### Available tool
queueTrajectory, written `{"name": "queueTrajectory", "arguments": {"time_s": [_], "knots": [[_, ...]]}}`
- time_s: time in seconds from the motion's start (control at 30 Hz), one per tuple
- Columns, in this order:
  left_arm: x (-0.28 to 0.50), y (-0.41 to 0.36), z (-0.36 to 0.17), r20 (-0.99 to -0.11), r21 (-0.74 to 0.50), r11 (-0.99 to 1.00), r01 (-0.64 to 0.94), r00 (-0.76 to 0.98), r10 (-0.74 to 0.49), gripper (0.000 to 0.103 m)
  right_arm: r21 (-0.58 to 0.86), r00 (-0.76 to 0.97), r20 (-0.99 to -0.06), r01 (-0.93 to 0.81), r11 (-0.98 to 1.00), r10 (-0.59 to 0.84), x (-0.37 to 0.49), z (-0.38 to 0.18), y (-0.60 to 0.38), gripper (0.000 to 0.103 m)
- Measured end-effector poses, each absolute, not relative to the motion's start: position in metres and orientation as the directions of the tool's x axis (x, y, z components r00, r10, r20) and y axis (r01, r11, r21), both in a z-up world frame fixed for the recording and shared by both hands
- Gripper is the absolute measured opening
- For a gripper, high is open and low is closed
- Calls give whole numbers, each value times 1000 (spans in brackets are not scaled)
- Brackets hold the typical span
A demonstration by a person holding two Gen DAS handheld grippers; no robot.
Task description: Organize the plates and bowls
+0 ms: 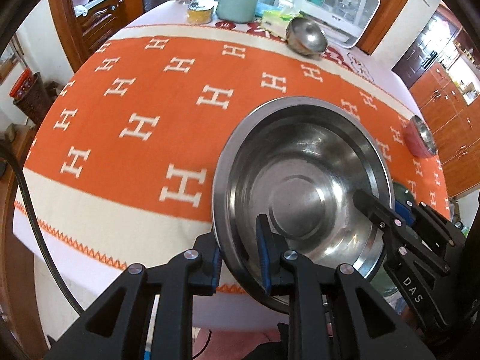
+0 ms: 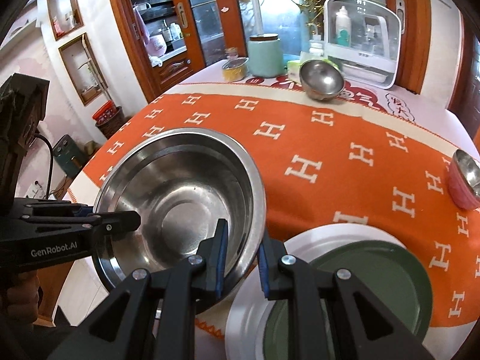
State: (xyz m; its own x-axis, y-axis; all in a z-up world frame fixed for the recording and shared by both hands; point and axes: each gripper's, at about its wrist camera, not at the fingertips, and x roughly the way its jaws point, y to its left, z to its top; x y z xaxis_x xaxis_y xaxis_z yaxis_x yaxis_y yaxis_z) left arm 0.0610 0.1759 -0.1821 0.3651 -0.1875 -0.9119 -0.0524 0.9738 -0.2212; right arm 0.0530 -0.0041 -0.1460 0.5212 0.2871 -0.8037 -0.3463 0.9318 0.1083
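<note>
Above the orange cloth (image 1: 126, 162), I pinch the steel bowl's (image 1: 303, 186) rim with both the left gripper (image 1: 240, 255) and right gripper (image 2: 241, 258); I'd keep it level toward the plates (image 2: 375, 276).

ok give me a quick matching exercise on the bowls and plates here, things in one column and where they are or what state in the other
Things:
1. large steel bowl
2. green plate
3. pink bowl
4. small steel bowl

Places or states:
A. far end of the table, by the white appliance
B. lying on the white plate
C. rim gripped by both tongs, left and right
D. tipped on its side at the right edge of the orange cloth

Pairs: 1-C, 2-B, 3-D, 4-A
</note>
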Motion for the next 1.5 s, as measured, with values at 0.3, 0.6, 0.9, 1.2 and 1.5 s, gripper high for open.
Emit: {"name": "queueTrajectory", "arguments": {"time_s": [0.3,0.6,0.9,1.2,1.5], "knots": [[58,178,-203,-940,-219,973,-79,286,-188,20,97,458,-847,-366,926,270,48,-164,2,19],[68,184,-225,-965,-191,976,-106,203,-167,24,43,390,-893,-421,906,223,47,-181,21,24],[77,188,-235,-973,-181,979,-95,162,-164,31,-14,372,-913,-440,898,169,46,-187,34,28],[82,195,-224,-960,-201,978,-63,213,-184,34,-45,411,-902,-399,916,135,41,-182,36,46],[80,198,-196,-916,-248,968,-35,335,-223,51,-66,508,-852,-349,935,130,32,-162,30,49]]}}
